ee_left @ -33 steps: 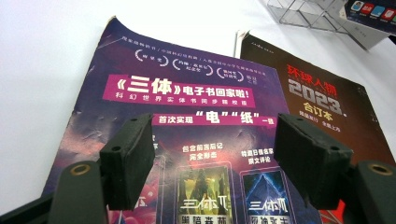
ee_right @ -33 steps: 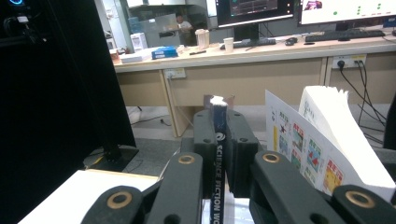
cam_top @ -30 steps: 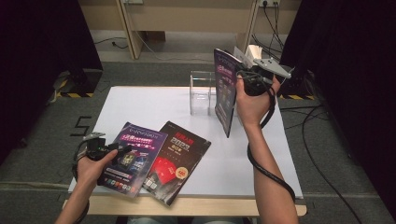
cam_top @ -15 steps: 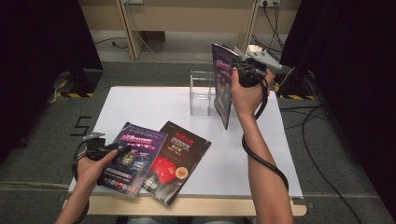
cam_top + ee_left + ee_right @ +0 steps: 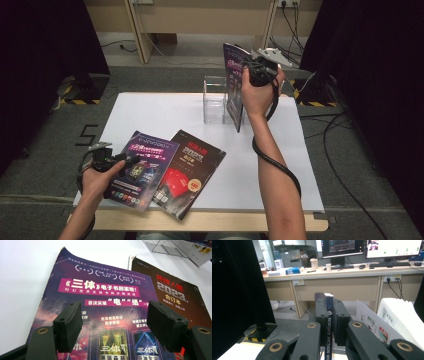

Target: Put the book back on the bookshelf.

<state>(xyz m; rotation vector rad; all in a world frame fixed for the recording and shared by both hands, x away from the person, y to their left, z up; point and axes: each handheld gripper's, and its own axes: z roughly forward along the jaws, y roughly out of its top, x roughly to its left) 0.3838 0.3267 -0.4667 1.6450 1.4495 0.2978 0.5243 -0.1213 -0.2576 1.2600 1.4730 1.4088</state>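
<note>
While upright, magazine (image 5: pixel 329 322) clamped between right jaws, above clear holder (image 5: pixel 216 100)

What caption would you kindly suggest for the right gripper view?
Right gripper clamps an upright dark-spined magazine by its spine, facing an office desk.
</note>
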